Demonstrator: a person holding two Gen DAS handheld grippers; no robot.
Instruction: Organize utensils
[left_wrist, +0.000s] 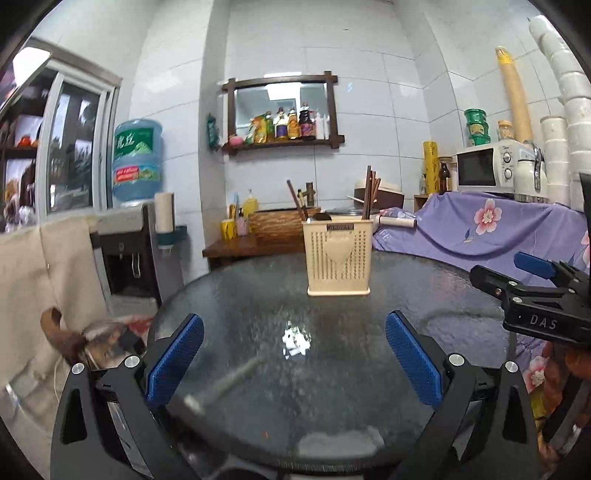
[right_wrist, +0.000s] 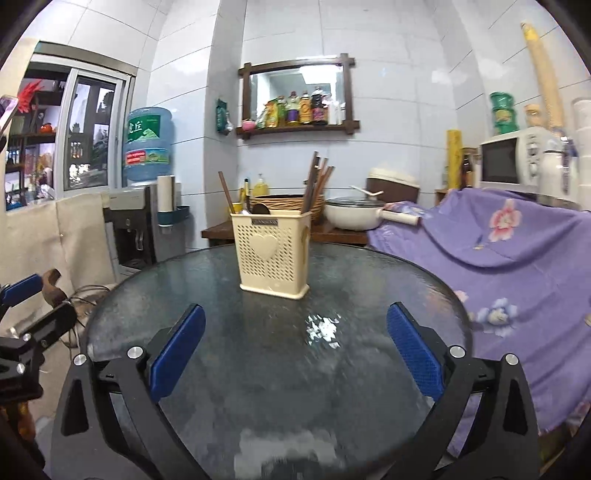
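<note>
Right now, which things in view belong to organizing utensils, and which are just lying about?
Job:
- cream utensil holder
- chopsticks standing in it
- left gripper, open
- right gripper, open

Lying about:
- microwave
- water jug
- white pot
- floral cloth

Counts: 1 cream utensil holder (right_wrist: 272, 253) on 1 round glass table (right_wrist: 369, 295). 1 blurred metal utensil (left_wrist: 221, 384) lying on the glass. Chopsticks (right_wrist: 318, 184) in the holder: a bunch on its right side plus 1 stick on its left (exact number unreadable). 2 grippers: left gripper (left_wrist: 294, 360), right gripper (right_wrist: 295, 350). Background: 1 water jug (right_wrist: 148, 142), 1 microwave (right_wrist: 517, 157), 1 white pot (right_wrist: 354, 218), 1 wall shelf (right_wrist: 299, 96).
</note>
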